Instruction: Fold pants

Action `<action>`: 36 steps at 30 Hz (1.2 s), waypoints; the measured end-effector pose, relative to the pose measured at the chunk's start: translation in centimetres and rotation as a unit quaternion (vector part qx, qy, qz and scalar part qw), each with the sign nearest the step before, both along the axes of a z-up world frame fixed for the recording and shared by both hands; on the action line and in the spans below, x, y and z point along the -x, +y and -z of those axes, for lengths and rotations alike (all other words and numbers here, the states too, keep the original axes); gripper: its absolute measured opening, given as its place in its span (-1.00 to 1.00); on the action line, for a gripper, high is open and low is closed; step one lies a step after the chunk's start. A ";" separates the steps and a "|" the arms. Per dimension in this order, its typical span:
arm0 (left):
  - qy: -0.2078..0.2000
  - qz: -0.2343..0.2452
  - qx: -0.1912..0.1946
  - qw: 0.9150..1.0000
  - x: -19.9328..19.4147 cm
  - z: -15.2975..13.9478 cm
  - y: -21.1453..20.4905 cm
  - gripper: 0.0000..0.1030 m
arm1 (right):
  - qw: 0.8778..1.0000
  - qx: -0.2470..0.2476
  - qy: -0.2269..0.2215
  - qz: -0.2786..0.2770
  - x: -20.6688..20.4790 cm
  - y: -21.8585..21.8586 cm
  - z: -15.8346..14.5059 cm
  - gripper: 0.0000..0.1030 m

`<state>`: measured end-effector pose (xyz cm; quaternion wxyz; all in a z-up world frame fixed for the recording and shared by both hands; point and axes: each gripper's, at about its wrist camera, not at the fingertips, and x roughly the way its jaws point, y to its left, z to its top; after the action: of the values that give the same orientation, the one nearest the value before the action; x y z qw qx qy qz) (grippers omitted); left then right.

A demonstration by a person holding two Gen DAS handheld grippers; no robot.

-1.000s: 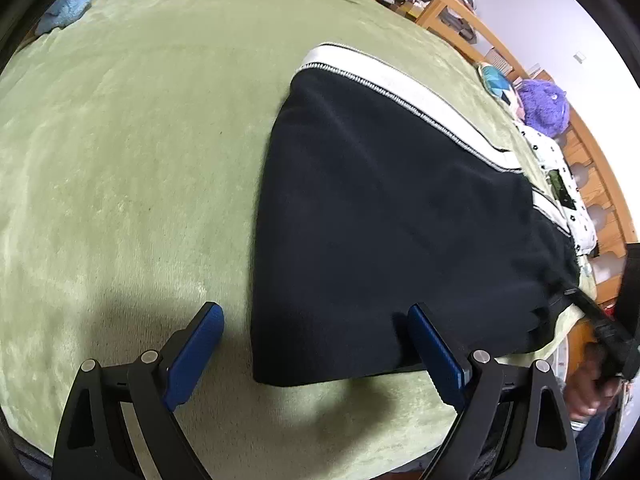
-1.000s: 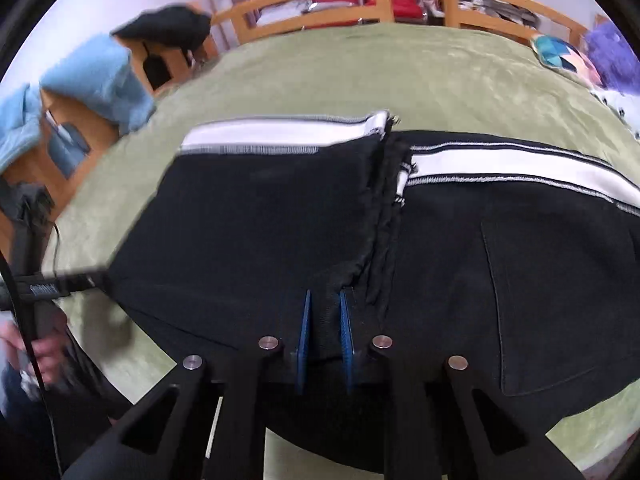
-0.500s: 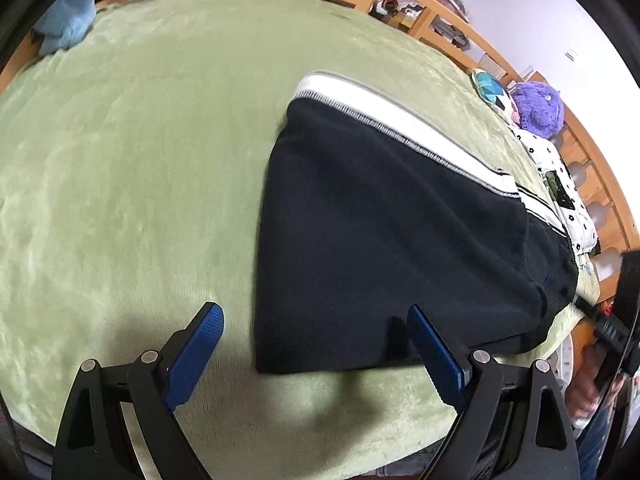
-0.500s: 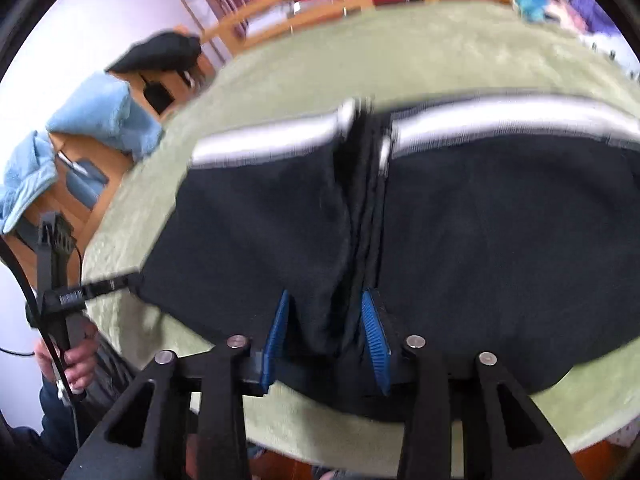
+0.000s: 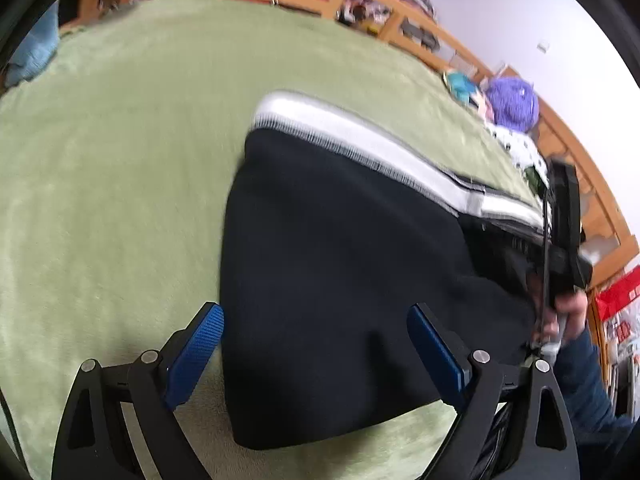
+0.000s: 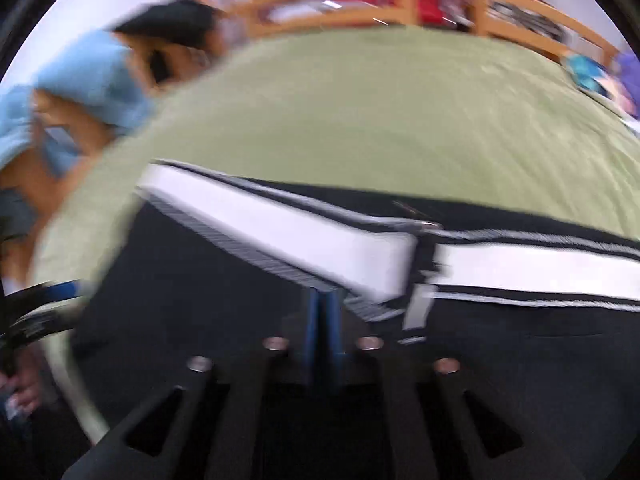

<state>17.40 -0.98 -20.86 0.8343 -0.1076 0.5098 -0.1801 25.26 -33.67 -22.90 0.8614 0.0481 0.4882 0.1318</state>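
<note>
Black pants (image 5: 340,264) with a white side stripe (image 5: 360,140) lie folded on a green blanket (image 5: 120,160). My left gripper (image 5: 316,344) is open, its blue pads either side of the near folded corner, just above it. In the right wrist view the pants (image 6: 180,280) and their white stripe (image 6: 280,236) fill the lower frame, blurred by motion. My right gripper (image 6: 324,312) has its blue pads closed together over the black cloth near the stripe; whether cloth is pinched between them is unclear. The right gripper also shows in the left wrist view (image 5: 564,232), over the far end of the pants.
A wooden rail (image 5: 400,24) runs round the far edge of the bed. A purple plush (image 5: 514,104) and patterned cloths lie at the far right. Blue clothes (image 6: 80,92) and a dark garment (image 6: 172,20) hang on furniture to the left.
My right gripper opened half a second ago and has shut again while moving forward over the pants towards the stripe. My left gripper stayed open and moved closer to the near corner.
</note>
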 end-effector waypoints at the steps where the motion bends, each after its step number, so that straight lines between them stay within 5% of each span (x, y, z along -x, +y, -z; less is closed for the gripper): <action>1: 0.011 -0.002 -0.009 1.000 -0.2 0.7 -0.1 0.79 | 1.000 -0.022 0.009 0.007 -0.4 -0.5 0.4 -1.00; 7: 0.012 -0.013 -0.005 1.000 0.1 1.1 0.3 0.76 | 0.999 -0.007 -0.025 0.025 1.9 -1.0 -2.2 -0.98; 11: 0.018 -0.006 -0.072 0.997 0.9 2.3 -0.8 0.79 | 0.997 -0.043 -0.057 0.016 6.1 -1.7 -4.7 -0.46; 13: -0.001 0.000 -0.089 0.996 1.9 2.1 -1.2 0.79 | 0.997 -0.044 -0.062 -0.002 8.6 -1.4 -5.2 -0.44; 17: 0.014 0.001 -0.068 0.998 3.0 0.9 -0.5 0.76 | 0.999 -0.022 -0.034 -0.025 11.7 0.0 -3.5 -0.35; 20: -0.012 0.002 -0.052 0.999 4.2 -0.2 -0.1 0.76 | 1.000 0.014 -0.003 -0.015 13.5 -0.1 -0.9 -0.31; 25: 0.021 0.015 -0.096 0.995 5.2 2.1 -1.4 0.77 | 0.999 0.007 -0.031 0.027 15.3 0.4 -3.2 -0.30; 28: 0.012 0.017 -0.071 0.997 6.3 0.4 -0.8 0.76 | 0.998 -0.010 -0.058 0.028 16.6 0.9 -4.1 -0.22; 32: 0.010 -0.017 -0.042 0.999 7.2 0.0 0.9 0.77 | 0.998 0.054 -0.009 0.011 17.1 2.4 -0.7 -0.11; 36: 0.028 -0.052 0.029 0.998 6.2 1.1 3.0 0.76 | 0.998 0.050 -0.023 0.041 19.3 2.1 -2.7 -0.11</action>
<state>11.15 2.02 -21.97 0.8246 -0.1630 0.5212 -0.1478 5.94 -31.59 -20.16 0.8786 0.0220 0.4715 0.0732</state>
